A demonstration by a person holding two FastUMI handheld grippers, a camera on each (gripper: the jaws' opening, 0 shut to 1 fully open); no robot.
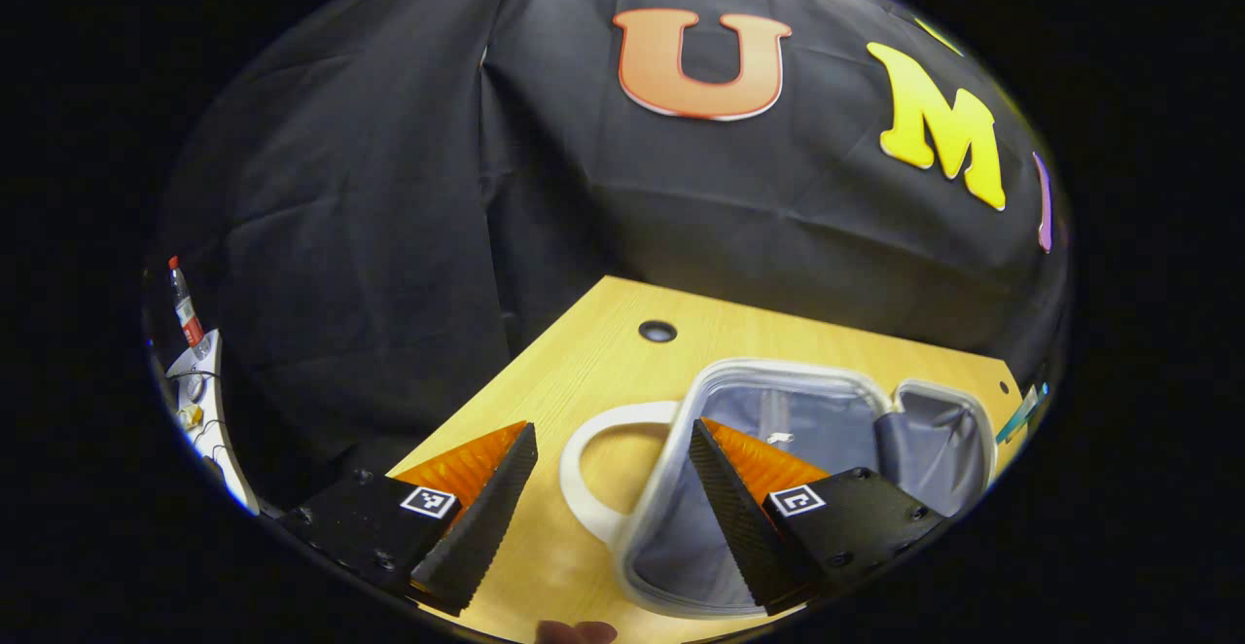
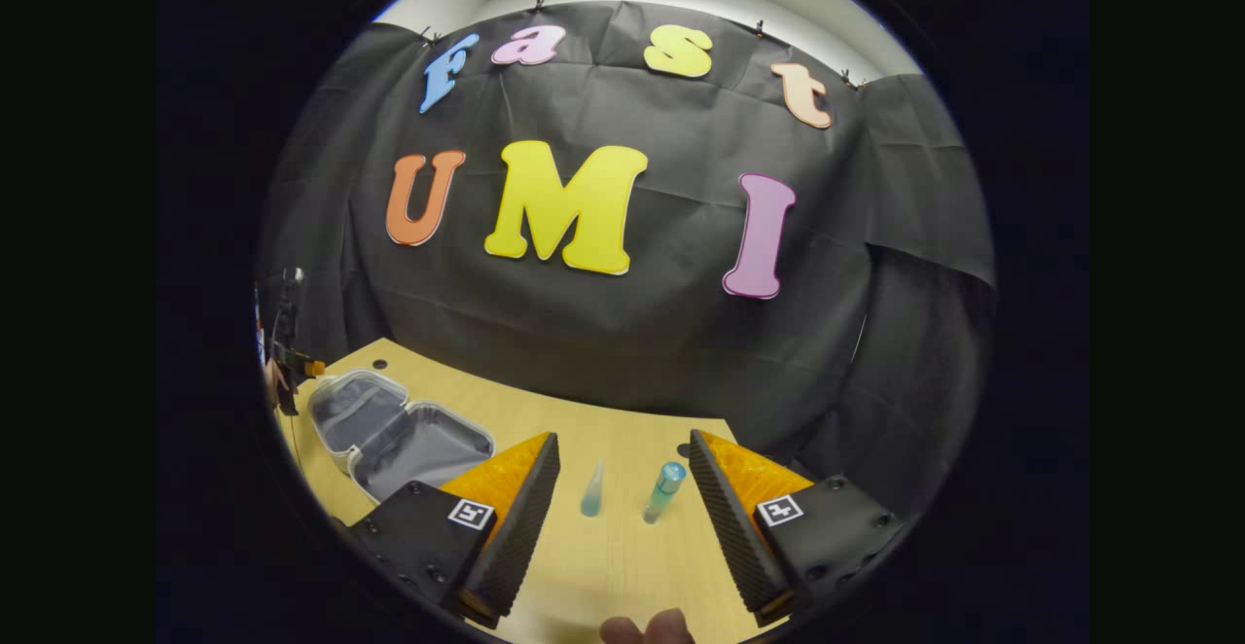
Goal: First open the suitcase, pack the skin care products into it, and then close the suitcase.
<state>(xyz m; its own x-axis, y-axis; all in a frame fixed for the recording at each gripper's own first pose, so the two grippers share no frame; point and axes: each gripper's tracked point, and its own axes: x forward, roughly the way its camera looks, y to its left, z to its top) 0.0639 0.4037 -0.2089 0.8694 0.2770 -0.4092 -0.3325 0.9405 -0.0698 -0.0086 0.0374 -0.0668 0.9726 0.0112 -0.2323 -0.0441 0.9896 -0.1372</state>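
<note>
The suitcase lies open flat at the table's left end, lining up, ready for packing. Two skin care products — a small tube and a capped bottle — stand well apart from it, bare wood between. The right gripper hovers before them, jaws spread, holding nothing. The left gripper hangs over the suitcase handle, jaws likewise released.

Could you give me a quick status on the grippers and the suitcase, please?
Left gripper open, over the suitcase handle. Right gripper open, facing two bottles standing on the table. Suitcase lies open, nothing packed that I can see. Nothing in the way.
</note>
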